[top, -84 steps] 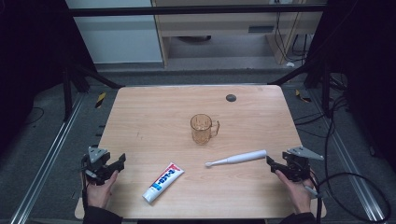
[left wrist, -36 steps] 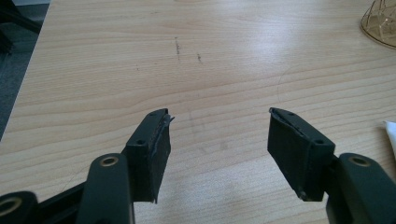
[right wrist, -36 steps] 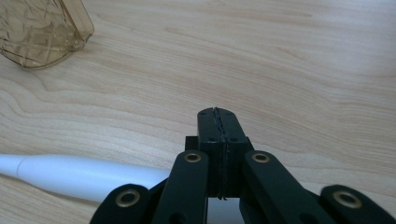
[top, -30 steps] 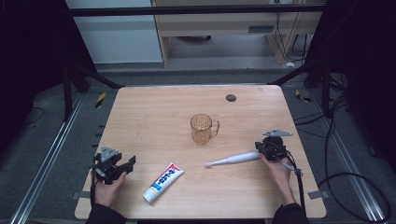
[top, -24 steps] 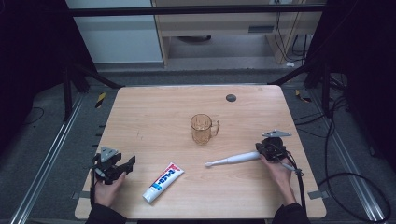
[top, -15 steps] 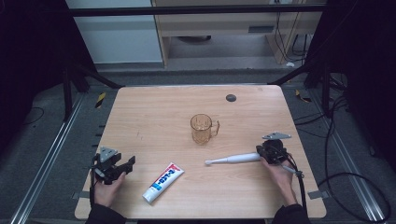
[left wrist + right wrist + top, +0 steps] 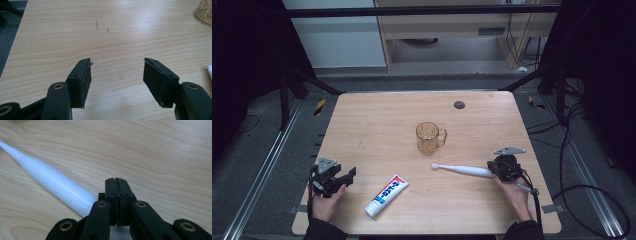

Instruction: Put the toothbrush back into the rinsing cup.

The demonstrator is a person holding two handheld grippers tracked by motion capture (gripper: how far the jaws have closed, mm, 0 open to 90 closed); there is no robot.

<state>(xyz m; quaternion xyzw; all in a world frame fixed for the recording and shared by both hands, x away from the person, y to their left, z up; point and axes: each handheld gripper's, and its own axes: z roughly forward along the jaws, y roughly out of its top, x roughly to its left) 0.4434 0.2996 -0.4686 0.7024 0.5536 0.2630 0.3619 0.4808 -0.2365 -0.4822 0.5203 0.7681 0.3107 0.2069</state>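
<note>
High view: the white toothbrush (image 7: pixel 462 170) is lying flat on the counter (image 7: pixel 377 120), long axis running left-right, head pointing left toward the amber mug (image 7: pixel 428 137), thick handle end sitting at the right gripper (image 7: pixel 499 169). So the right hand is the nearer one by far; the left gripper (image 7: pixel 343 176) is resting well apart at the counter's left edge, with the toothpaste tube (image 7: pixel 386 195) between it and the brush.

Left gripper view: jaws are standing apart over bare wood, nothing between them.

Right gripper view: jaws are pressed together, tips touching, nothing clamped. The toothbrush handle (image 7: pixel 55 183) is running just beside them on their left and passing under the linkage, not between the pads, so the gripper is needing to open and shift left onto it.
</note>
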